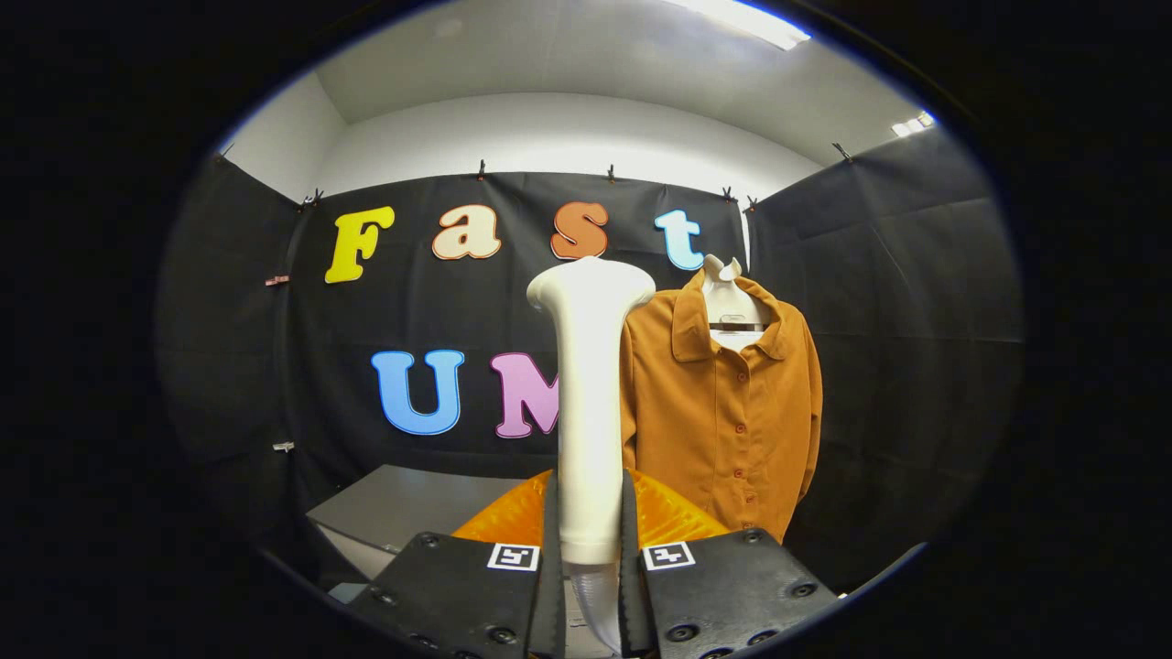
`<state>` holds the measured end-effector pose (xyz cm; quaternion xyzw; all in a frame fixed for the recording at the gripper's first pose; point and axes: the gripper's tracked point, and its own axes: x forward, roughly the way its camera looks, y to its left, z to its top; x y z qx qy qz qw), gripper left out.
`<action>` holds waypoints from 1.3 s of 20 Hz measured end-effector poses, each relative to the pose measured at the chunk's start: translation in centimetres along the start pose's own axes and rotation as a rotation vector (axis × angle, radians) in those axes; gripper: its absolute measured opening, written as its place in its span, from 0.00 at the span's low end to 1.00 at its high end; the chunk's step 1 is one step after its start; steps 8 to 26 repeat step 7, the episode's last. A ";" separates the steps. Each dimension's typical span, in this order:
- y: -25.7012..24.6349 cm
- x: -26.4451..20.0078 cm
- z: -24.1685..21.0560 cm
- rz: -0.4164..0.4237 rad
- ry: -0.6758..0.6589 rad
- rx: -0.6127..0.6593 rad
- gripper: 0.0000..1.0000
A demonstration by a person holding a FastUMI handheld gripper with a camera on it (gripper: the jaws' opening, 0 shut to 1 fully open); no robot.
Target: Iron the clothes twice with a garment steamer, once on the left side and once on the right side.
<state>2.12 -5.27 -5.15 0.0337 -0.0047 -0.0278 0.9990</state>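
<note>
My gripper (589, 549) is shut on the handle of a white garment steamer (588, 394), which stands upright between the fingers with its wide head at the top. Beyond the steamer and a little to its right hangs an orange-brown buttoned shirt (723, 412) on a white hanger form (730, 302), against the black cloth wall. The steamer's head is level with the shirt's collar and overlaps its left shoulder from my viewpoint; it is still clearly nearer to me than the cloth.
A grey table (412, 503) lies below and to the left. An orange ribbed object (668, 517) sits just behind the fingers, at the steamer's base. Black cloth walls close the booth on three sides.
</note>
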 end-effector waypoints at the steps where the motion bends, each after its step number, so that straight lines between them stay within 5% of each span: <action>1: 0.1 0.0 0.0 0.002 0.000 -0.001 0.26; 26: 0.0 0.1 0.3 0.001 -0.007 -0.001 0.26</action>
